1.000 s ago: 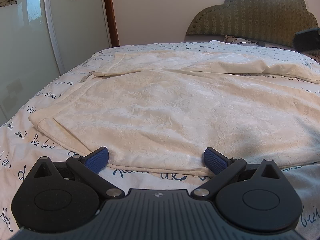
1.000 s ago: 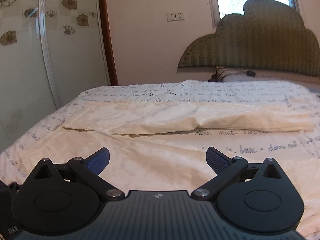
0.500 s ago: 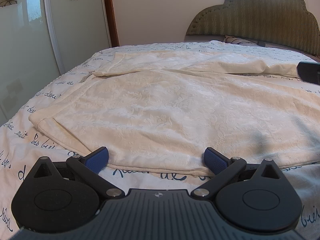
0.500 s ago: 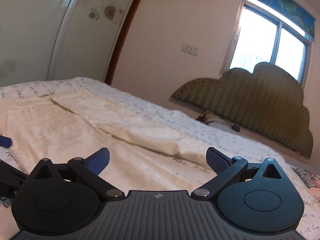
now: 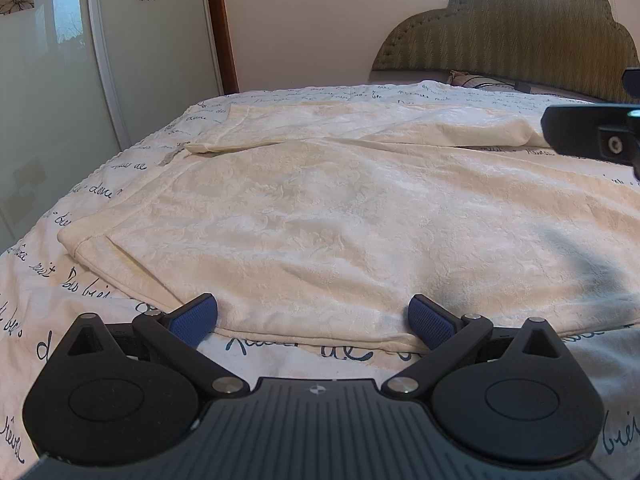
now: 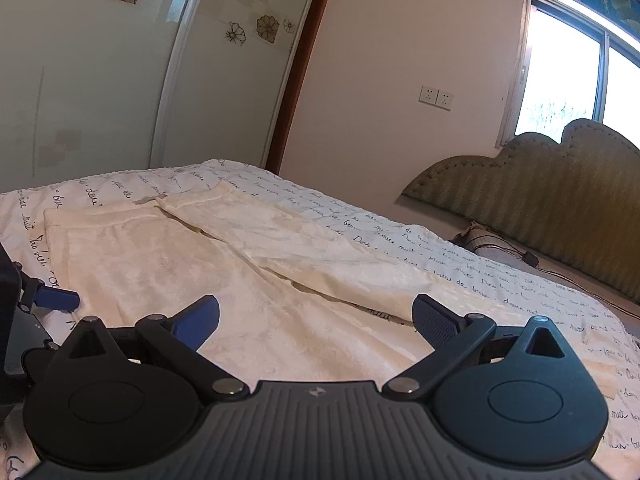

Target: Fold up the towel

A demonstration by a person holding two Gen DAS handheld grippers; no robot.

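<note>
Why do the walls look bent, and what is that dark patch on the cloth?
Right wrist view: the fisheye lens bows the wardrobe door, and the window is washed out white. Left wrist view: a soft shadow darkens the towel at right.

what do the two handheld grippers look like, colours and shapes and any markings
Both look alike. The left gripper and the right gripper each have a dark grey ribbed body with a small round emblem at its top centre, flanked by two black rounded housings with triangular cut-outs. Black linkage arms with silver pivot screws carry short fingers faced with blue textured pads. No cables, hands or sleeves show.
</note>
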